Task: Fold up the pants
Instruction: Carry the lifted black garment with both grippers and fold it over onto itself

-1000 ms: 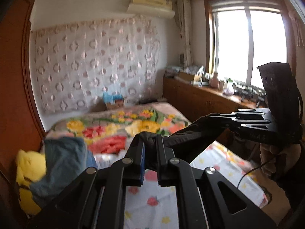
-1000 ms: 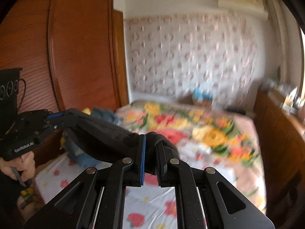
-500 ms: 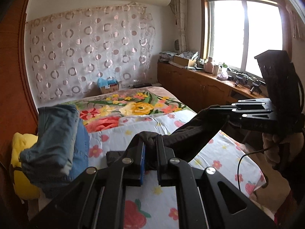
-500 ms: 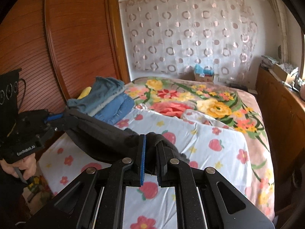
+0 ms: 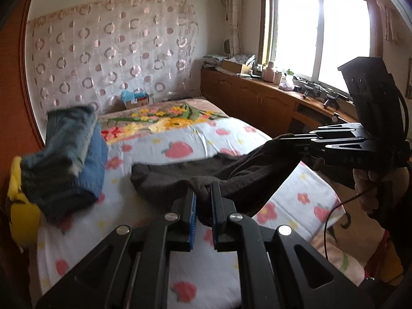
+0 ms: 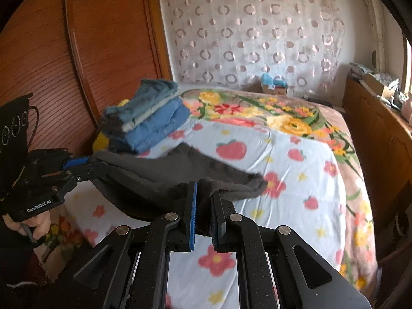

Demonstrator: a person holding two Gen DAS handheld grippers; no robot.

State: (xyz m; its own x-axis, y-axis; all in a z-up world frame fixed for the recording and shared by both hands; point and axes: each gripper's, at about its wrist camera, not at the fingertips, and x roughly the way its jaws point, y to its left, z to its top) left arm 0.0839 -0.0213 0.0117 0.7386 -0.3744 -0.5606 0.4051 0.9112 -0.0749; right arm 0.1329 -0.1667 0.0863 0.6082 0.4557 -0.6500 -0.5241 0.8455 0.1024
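Dark grey pants (image 5: 206, 172) (image 6: 164, 172) hang stretched between my two grippers over the flowered bed sheet. Their far part lies on the sheet, the near edge is lifted. My left gripper (image 5: 203, 200) is shut on a bunch of the fabric; it shows at the left of the right wrist view (image 6: 85, 164), clamping the same edge. My right gripper (image 6: 204, 198) is shut on the other end of that edge and appears at the right of the left wrist view (image 5: 288, 141). A hand (image 5: 370, 185) holds that gripper's handle.
A stack of folded jeans (image 5: 64, 152) (image 6: 146, 116) sits on the bed's left side by a yellow soft toy (image 5: 19, 200). A wooden wardrobe (image 6: 77, 59) stands at the left, a low wooden cabinet (image 5: 257, 103) with clutter under the window. A flowered blanket (image 6: 270, 113) covers the far bed.
Both grippers have come down and forward over the bed with the pants held between them. The pants' far part now rests on the sheet, and the jeans stack looks nearer.
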